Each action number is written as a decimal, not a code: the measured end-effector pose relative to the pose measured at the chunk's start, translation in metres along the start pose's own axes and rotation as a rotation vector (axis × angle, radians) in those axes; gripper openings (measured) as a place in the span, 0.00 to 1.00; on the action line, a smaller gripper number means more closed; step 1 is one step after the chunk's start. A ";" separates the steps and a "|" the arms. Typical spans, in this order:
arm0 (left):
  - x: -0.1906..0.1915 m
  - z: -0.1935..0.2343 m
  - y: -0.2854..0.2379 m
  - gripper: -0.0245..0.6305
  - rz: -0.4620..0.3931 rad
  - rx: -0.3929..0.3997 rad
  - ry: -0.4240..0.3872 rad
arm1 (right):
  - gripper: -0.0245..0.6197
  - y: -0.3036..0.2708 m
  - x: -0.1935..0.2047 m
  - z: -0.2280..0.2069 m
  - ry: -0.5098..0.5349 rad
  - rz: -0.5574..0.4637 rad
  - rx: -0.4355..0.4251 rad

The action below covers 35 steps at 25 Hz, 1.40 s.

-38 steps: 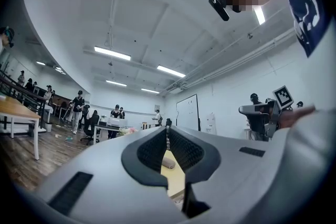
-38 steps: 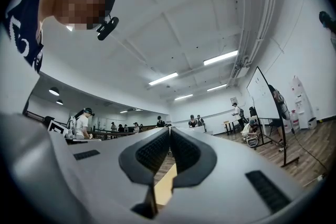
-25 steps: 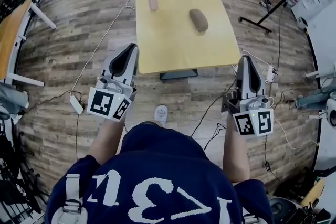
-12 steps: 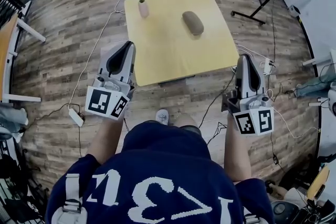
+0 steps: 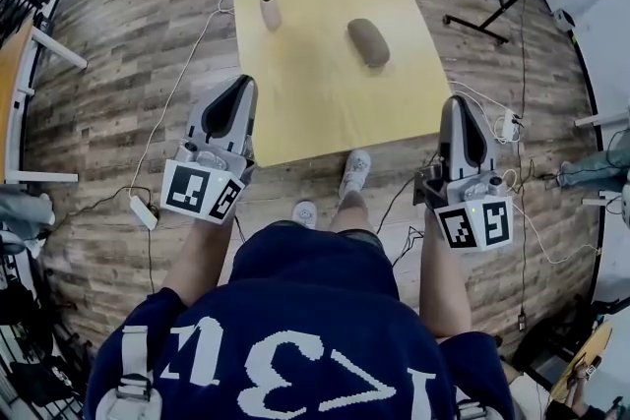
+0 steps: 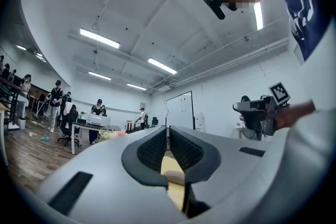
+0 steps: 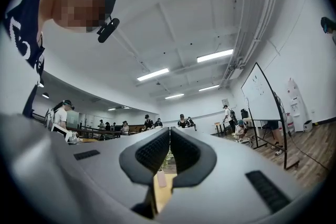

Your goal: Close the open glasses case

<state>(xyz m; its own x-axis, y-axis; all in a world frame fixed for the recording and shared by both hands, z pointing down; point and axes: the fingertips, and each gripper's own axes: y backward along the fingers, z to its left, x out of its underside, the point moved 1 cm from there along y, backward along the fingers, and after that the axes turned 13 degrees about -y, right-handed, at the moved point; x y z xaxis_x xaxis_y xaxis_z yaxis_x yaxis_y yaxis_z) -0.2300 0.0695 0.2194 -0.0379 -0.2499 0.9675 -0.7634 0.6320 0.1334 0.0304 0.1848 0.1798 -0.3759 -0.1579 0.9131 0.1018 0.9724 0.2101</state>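
Observation:
A brown oval glasses case point(image 5: 369, 41) lies on the far right part of the yellow table point(image 5: 315, 103); from above no raised lid shows. My left gripper point(image 5: 241, 86) is shut and empty, beside the table's near left corner and well short of the case. My right gripper point(image 5: 461, 103) is also shut and empty, off the table's near right corner. Through the closed pads of the left gripper point(image 6: 168, 131) I see a sliver of the case point(image 6: 176, 177). The right gripper point(image 7: 169, 131) points over the table point(image 7: 160, 197) toward the vase point(image 7: 161, 178).
A pink vase with flowers point(image 5: 270, 12) stands at the table's far left corner. Cables and a power strip point(image 5: 144, 211) lie on the wooden floor. A black stand point(image 5: 492, 15) is at the far right. My shoe point(image 5: 354, 172) is by the table's near edge. People stand in the background.
I have stepped toward the table, and one shoe now shows forward at its near edge. Both grippers came along with me, still shut and empty.

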 end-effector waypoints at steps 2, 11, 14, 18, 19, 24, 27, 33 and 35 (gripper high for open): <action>0.002 0.002 -0.011 0.08 0.007 -0.018 -0.001 | 0.08 -0.013 0.001 -0.010 -0.004 0.013 -0.020; 0.004 0.015 -0.079 0.08 0.037 -0.087 -0.017 | 0.08 -0.080 -0.012 -0.073 -0.039 0.031 -0.088; 0.008 0.016 -0.104 0.08 0.044 -0.118 -0.008 | 0.08 -0.099 -0.009 -0.095 -0.048 0.061 -0.133; 0.016 0.007 -0.135 0.08 0.058 -0.150 0.000 | 0.08 -0.119 -0.011 -0.128 -0.046 0.102 -0.167; 0.018 0.004 -0.141 0.08 0.062 -0.160 0.005 | 0.08 -0.123 -0.013 -0.135 -0.044 0.108 -0.176; 0.022 -0.004 -0.166 0.08 0.066 -0.196 0.010 | 0.08 -0.143 -0.022 -0.164 -0.046 0.121 -0.216; 0.027 -0.005 -0.179 0.08 0.058 -0.218 0.012 | 0.08 -0.157 -0.023 -0.178 -0.057 0.133 -0.241; 0.039 -0.008 -0.196 0.08 0.089 -0.232 0.016 | 0.08 -0.176 -0.014 -0.190 -0.088 0.161 -0.264; 0.043 -0.006 -0.199 0.08 0.093 -0.232 0.020 | 0.08 -0.180 -0.008 -0.190 -0.097 0.174 -0.267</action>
<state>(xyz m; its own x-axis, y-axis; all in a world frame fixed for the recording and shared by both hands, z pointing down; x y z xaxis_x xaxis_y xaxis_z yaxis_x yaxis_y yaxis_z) -0.0753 -0.0624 0.2354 -0.0866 -0.1702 0.9816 -0.5885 0.8037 0.0874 0.1896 -0.0218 0.2008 -0.4165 0.0357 0.9084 0.4047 0.9020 0.1501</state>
